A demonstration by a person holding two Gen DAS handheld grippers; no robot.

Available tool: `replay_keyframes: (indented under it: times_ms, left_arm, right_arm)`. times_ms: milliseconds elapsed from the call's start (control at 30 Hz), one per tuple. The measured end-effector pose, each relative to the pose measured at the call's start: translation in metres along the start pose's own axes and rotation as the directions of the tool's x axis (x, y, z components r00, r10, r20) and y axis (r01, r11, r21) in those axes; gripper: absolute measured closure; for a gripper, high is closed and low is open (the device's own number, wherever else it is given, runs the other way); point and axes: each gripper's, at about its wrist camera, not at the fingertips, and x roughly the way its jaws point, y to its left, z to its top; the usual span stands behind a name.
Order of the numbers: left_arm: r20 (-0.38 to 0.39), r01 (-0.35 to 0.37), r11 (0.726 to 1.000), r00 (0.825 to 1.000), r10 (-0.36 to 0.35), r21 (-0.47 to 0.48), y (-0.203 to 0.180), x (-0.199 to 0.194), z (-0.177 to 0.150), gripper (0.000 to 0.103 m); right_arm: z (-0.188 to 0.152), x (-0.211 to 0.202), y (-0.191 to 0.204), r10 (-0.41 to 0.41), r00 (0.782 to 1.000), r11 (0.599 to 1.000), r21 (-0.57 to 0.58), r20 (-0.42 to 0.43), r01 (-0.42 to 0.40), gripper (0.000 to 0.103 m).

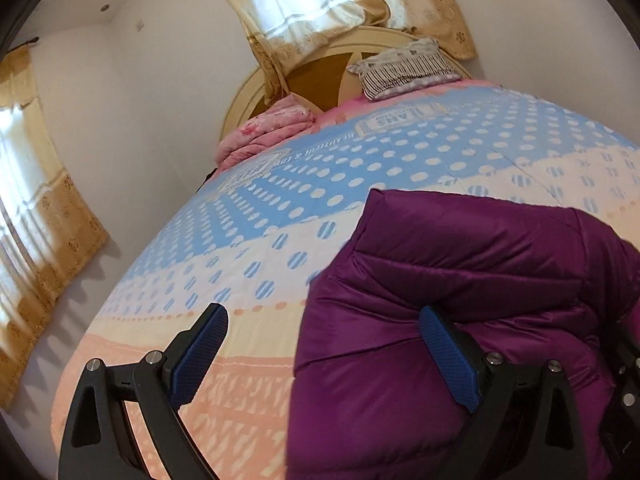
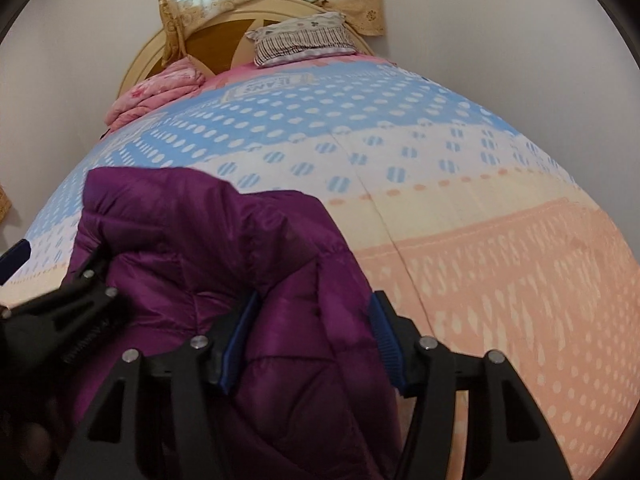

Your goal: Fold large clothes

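The right gripper's (image 2: 314, 334) two blue-padded fingers (image 2: 239, 340) stand on either side of a thick fold of the purple padded jacket (image 2: 224, 248), and both pads look pressed into the cloth, so I judge it grasping the jacket, though the fisheye bend near the edge leaves a little doubt about the right pad. The left gripper's (image 1: 320, 356) fingers (image 1: 198, 356) are spread wide, released: the left pad hangs over bare bedspread (image 1: 224, 240), the right pad (image 1: 448, 360) lies against the jacket's near left edge with nothing clamped between them.

The jacket sits bunched on the near part of the bed, well apart from the striped pillow (image 2: 304, 38) and the pink folded blanket (image 2: 156, 88) at the far headboard.

As for handling, the jacket looks quilted and puffy, light for its bulk, soft and springy, with a smooth sheen that will likely slip under a shallow pinch. It should be taken deep at a stitched seam or hem, where the filling is thin, one gripper at each side of the same edge, so the fold can be drawn over evenly and pressed flat
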Motion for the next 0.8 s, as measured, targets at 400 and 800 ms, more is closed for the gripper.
replay_keyframes:
  times_ms: [400, 800]
  left_arm:
    - [-0.079, 0.068, 0.998, 0.995, -0.069, -0.013, -0.011, 0.022, -0.014, 0.005]
    - [-0.094, 0.061, 0.998, 0.994, -0.059, 0.015, -0.014, 0.026, -0.016, 0.005]
  right_arm:
    - [-0.010, 0.017, 0.001, 0.016, 0.999, 1.000, 0.011, -0.031, -0.016, 0.038]
    - [-0.012, 0.020, 0.003, -0.016, 0.999, 1.000, -0.007, -0.042, 0.015, 0.038]
